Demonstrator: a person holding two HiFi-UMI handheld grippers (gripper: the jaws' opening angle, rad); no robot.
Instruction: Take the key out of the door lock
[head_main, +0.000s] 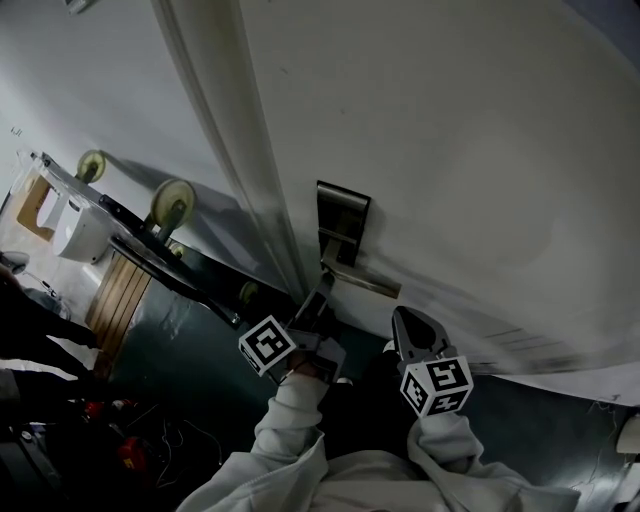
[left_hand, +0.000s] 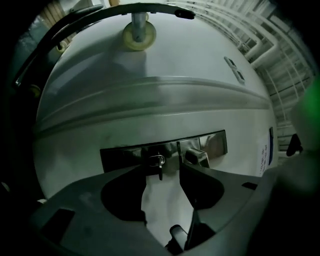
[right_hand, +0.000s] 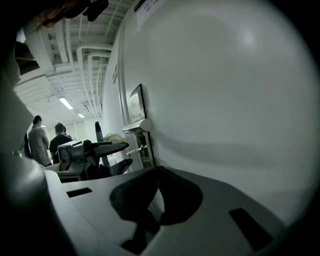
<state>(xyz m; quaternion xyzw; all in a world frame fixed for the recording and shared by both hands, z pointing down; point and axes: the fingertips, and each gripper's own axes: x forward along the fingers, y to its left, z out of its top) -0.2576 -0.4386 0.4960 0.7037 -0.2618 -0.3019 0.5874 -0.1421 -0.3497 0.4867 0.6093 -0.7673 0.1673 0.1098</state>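
Note:
The white door (head_main: 470, 170) carries a dark metal lock plate (left_hand: 165, 149) with a lever handle (left_hand: 197, 156). A small key (left_hand: 157, 161) sticks out of the lock, a ring at its head. My left gripper (left_hand: 162, 168) is open just in front of the plate. The key sits at the mouth of the gap and neither pad touches it. In the head view the left gripper (head_main: 320, 292) points up at the plate (head_main: 342, 222), under the handle (head_main: 362, 280). My right gripper (head_main: 406, 322) hangs beside it, off the door. Its jaws (right_hand: 157, 171) are shut and empty.
A black wheeled frame with pale wheels (head_main: 172, 205) stands against the wall left of the door; one wheel (left_hand: 139, 35) shows above the plate. The door frame edge (head_main: 240, 150) runs left of the lock. Two people (right_hand: 37, 140) stand far off down the room.

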